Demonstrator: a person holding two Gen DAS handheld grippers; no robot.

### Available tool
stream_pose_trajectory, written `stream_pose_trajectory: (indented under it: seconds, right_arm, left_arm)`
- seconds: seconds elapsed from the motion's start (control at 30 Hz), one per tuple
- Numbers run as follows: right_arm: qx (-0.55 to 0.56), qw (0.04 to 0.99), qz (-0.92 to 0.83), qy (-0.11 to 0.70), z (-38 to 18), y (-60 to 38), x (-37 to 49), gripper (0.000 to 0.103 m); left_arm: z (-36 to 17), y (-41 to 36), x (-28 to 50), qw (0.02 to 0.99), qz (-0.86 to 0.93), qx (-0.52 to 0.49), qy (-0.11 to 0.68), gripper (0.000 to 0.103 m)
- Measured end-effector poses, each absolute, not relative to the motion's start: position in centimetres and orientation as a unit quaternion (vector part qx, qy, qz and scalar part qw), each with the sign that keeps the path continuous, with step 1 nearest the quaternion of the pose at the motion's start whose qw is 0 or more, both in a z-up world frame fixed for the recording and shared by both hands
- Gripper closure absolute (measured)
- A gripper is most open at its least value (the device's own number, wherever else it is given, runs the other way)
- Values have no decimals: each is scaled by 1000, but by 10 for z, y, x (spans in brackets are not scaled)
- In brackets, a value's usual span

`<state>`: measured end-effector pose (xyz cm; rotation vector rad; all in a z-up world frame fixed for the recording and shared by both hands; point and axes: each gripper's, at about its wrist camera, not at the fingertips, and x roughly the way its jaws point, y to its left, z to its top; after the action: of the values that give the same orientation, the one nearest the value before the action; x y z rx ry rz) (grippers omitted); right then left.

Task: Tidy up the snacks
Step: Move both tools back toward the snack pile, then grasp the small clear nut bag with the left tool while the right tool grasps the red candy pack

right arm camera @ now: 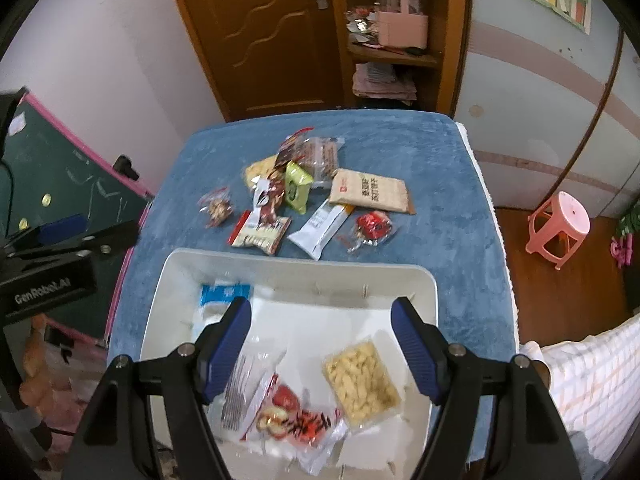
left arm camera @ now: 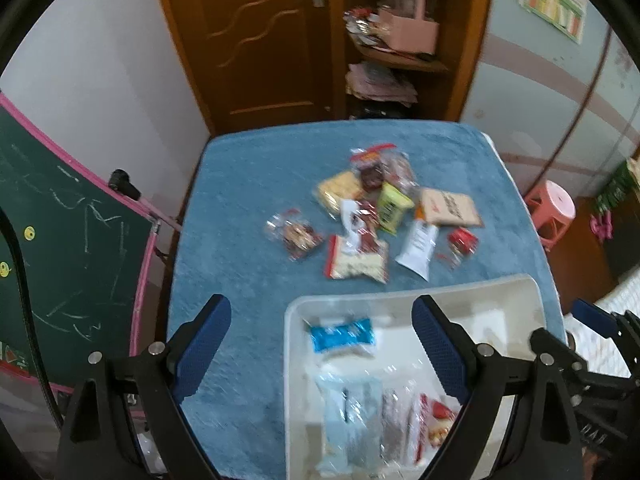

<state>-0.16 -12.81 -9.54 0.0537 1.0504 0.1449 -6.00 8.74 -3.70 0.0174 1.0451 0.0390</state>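
One white bin (right arm camera: 420, 280), four packets inside, about ten packets (right arm camera: 316, 200) on the cloth.

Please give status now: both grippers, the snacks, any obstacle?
Left gripper open, empty. Right gripper open, empty, over white bin. Loose snacks on blue cloth. No obstacle.

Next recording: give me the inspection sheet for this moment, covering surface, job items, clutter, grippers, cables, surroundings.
Surface: blue plush cover over the table.
Job's things: white bin near the front, holding several packets, among them a blue-label packet and a pale cracker pack. Loose snack pile beyond it, including a tan flat pack and green packet.
Clutter: nothing seen.
Grippers: left gripper and right gripper both open, empty, above the bin.
Cables: black cable by the chalkboard.
Surroundings: wooden door, shelf, pink stool.
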Motion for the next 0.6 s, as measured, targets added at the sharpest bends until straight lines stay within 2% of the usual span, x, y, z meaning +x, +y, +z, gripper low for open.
stream_pose_trajectory:
  seconds: [0.23,0.6]
  right_arm:
    - [50,857,52,511,-103,-139,44,30]
    - [112,832,9,543,-129,-171,143,30]
  left_arm:
    - [-48,128,-14,859,46,-21,510,12]
    - [-118,150,84,817,45,-50,572,12]
